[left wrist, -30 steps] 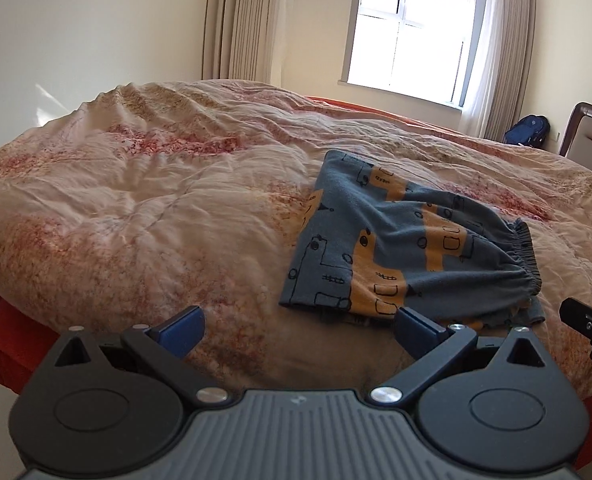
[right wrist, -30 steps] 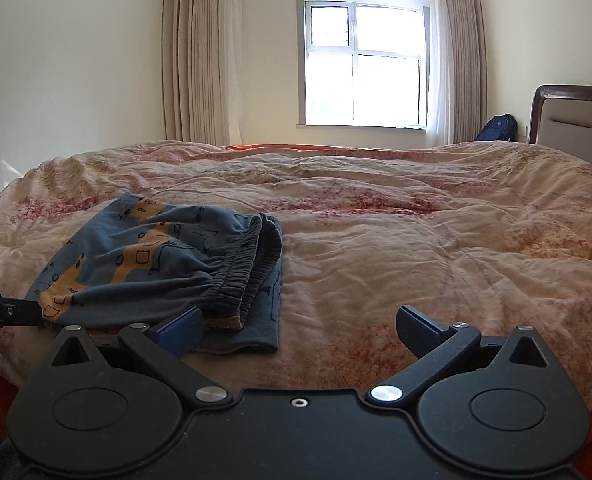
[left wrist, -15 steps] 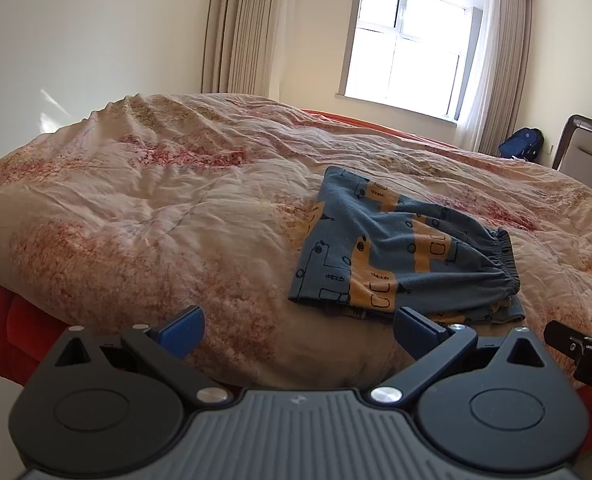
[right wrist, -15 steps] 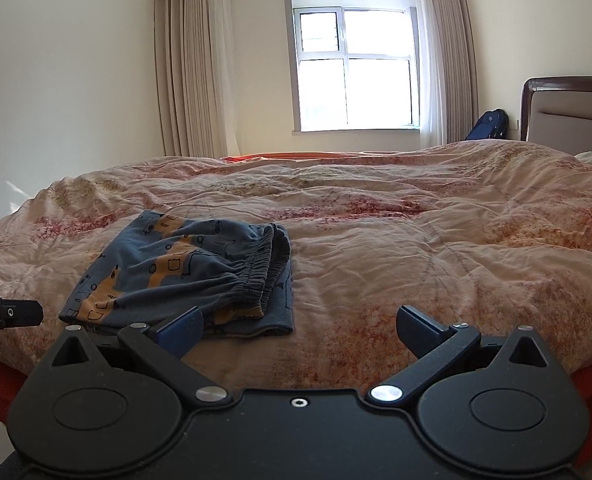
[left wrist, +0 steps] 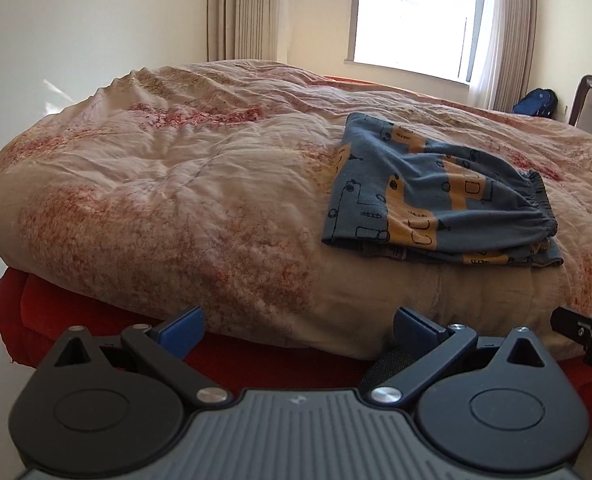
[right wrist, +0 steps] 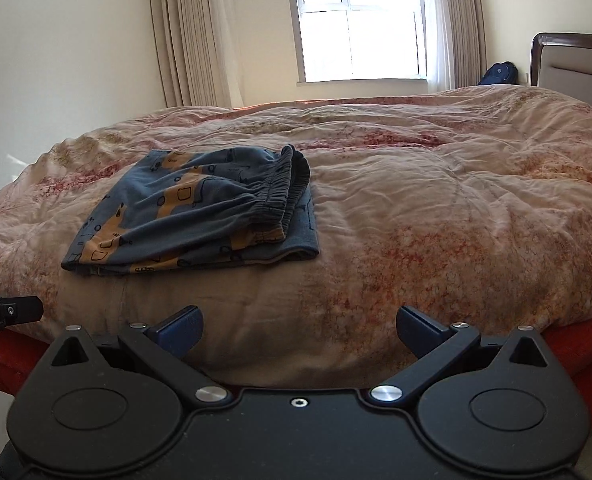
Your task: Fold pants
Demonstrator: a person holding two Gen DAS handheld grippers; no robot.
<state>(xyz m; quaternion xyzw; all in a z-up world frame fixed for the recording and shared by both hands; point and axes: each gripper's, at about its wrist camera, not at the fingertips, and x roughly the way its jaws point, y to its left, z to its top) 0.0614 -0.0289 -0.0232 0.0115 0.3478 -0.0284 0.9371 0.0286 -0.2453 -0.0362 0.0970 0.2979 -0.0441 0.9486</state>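
Pants: the blue and yellow pants lie on the quilt, near the edge of the bed closest to me. They are already folded into a small, flat bundle.

Waistband: the stretchy band sits on the right side of the bundle, with a lower layer sticking out under it.

Left gripper: the left gripper hangs low in front of the bed. Its jaws are spread wide and hold nothing. It is well apart from the pants.

Right gripper: the right gripper is also low by the bed edge, jaws spread wide, nothing in them.

Step now: I think the folding is done and the job is to pull away without touching the cloth.

How to do it well: keep both grippers clear of the quilt edge so nothing gets dragged. If the bundle needs one more tidy, press the loose lower layer flat gently, from the top.

What could go wrong: a bump on the quilt could shake the fold open.

Other things: a window, curtains, and a blue bag by the headboard.
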